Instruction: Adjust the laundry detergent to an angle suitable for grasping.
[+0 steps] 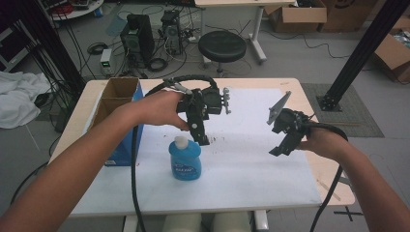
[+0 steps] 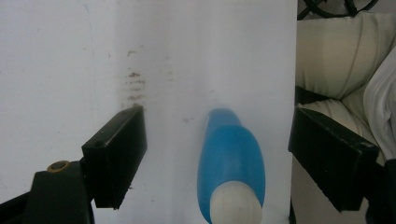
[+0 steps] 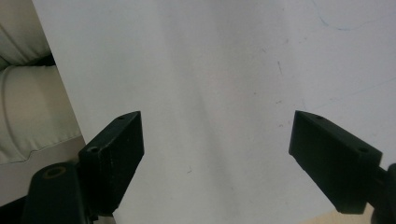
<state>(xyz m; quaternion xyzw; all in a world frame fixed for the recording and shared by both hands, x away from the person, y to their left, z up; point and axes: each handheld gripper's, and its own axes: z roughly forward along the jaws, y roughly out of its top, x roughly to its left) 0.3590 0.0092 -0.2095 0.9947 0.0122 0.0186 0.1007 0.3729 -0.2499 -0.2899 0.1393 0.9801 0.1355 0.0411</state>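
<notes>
**Blue bottle between wide jaws**

Nearest the table's front edge: blue bottle (image 1: 185,160) upright on the white sheet (image 1: 251,164), white cap (image 2: 235,205) up. Just above it, left gripper (image 1: 203,140), jaws wide apart, flanking the bottle, apparently untouched. Off to the side, right gripper (image 3: 217,158), spread wide, holding nothing. Farther back, cardboard box (image 1: 118,94).

I see a cardboard box (image 1: 116,94) left of my left gripper, white mat (image 1: 251,169) under both, black stool (image 1: 222,46) beyond, computer towers (image 1: 138,36) on floor
</notes>
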